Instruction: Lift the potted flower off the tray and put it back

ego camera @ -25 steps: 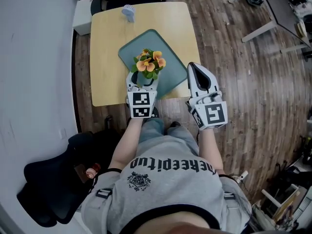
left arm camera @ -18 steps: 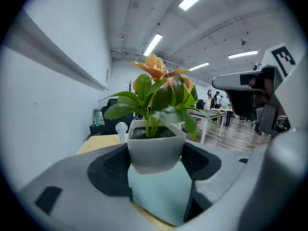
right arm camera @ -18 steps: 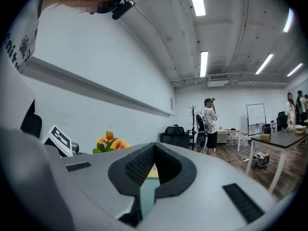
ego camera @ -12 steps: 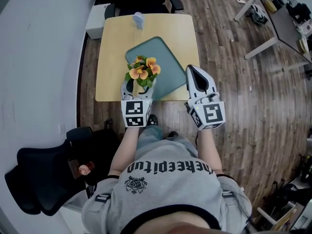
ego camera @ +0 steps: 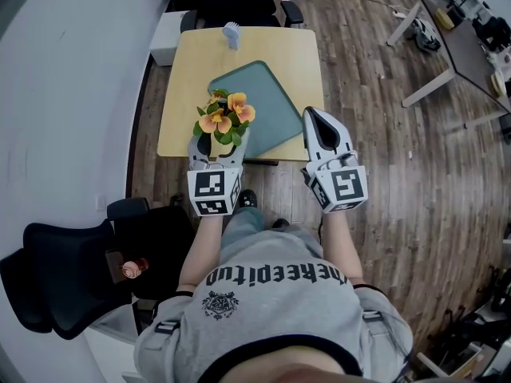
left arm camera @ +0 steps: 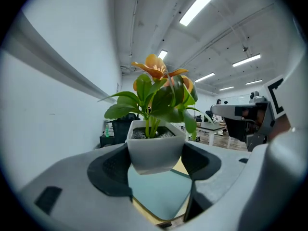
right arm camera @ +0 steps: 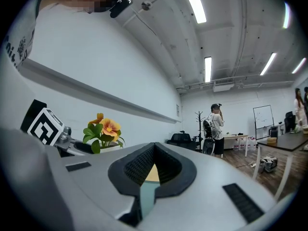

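Left gripper (left arm camera: pixel 155 159) clamps the white pot of the potted flower (left arm camera: pixel 154 146) from both sides. The pads sit low on its walls, likely so the plant rides upright and the leaves stay free. The pot's base hangs in the air with nothing under it.

From the head view the blooms sit just left of the teal tray (ego camera: pixel 275 102), over bare table (ego camera: pixel 185 70) near its front edge (parallax makes the exact spot a judgement).

Right gripper (right arm camera: pixel 151 172) has its jaws pressed together on nothing. It hovers off the table's near right corner, probably parked out of the way, since one gripper is enough for this lift.

Against a second ago, the flower then stood over the tray's near corner and now sits left of the tray's outline and closer to the person. The right gripper has kept its place. The lift looks done, the return not yet begun.
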Demonstrator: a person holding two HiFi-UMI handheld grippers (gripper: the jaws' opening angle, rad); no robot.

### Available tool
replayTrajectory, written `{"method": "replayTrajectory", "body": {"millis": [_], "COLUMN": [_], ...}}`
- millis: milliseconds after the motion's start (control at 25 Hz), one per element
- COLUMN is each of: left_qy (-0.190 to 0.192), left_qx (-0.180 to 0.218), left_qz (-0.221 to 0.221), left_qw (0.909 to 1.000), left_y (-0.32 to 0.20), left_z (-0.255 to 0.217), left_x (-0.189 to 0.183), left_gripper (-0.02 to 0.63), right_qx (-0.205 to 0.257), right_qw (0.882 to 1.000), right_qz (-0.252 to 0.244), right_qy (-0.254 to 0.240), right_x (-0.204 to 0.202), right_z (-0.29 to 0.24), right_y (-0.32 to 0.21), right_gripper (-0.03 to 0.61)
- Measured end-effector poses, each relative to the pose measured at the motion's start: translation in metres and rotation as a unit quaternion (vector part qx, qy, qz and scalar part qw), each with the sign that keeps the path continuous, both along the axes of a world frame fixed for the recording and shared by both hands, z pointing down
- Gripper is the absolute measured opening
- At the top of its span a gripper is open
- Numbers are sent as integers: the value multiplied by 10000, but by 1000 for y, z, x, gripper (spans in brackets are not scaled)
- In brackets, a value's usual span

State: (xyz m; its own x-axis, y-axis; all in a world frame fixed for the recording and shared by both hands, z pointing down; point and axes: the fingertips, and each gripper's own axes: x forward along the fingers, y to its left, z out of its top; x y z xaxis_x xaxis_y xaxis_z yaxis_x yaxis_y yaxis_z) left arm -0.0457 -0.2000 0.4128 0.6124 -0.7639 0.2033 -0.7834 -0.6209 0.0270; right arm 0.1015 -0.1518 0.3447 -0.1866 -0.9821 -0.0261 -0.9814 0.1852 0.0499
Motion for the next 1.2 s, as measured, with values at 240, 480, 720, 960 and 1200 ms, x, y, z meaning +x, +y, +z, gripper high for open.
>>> {"method": "replayTrajectory", "body": {"millis": [240, 480, 720, 960, 1200], "left_qy": [144, 274, 351, 404, 391], "left_qx": [200, 347, 396, 406, 443], "left_qz": [-101, -183, -241, -203, -53], "left_qw": [9996, 9989, 9983, 9982, 9982], "left_y": [23, 47, 55, 55, 36], "left_z": [-23, -40, -50, -52, -53], "left_x": [-9, -14, -15, -11, -4], "left_gripper": [336, 336, 336, 336, 336], "right_qx": [84, 174, 209, 246, 287], "right_qw": [9999, 9998, 9995, 9995, 9995], "right_qz": [-60, -131, -217, -176, -88], "right_qy": [25, 24, 30, 11, -2], "right_x": [-1, 0, 1, 4, 6], "right_z": [-6, -9, -12, -15, -16], "right_y": [22, 45, 52, 60, 54], "right_gripper": [2, 2, 2, 2, 2]}}
